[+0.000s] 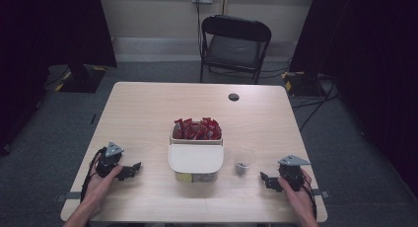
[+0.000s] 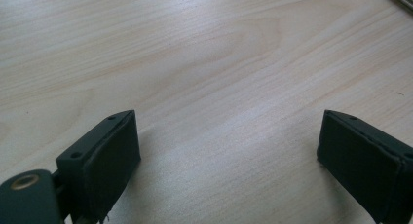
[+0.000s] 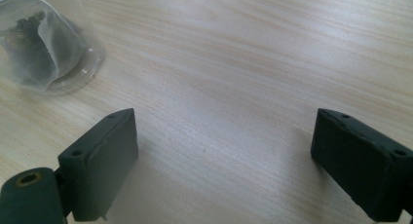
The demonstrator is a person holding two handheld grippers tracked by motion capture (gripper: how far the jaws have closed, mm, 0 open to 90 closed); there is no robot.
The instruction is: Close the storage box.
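High view: light wooden table [image 1: 148, 113] carried a white lidded box of red sachets [image 1: 196, 133] at centre, with a clear plastic cup holding a dark-filled tea bag [image 1: 243, 161] just right of it. Left gripper [image 1: 132, 170] rested near left, right gripper [image 1: 265, 179] near right, close to the cup.

Left gripper view: jaws stood wide apart, holding nothing.

Right gripper view: jaws likewise spread, empty; cup [image 3: 46, 41] lay far left.
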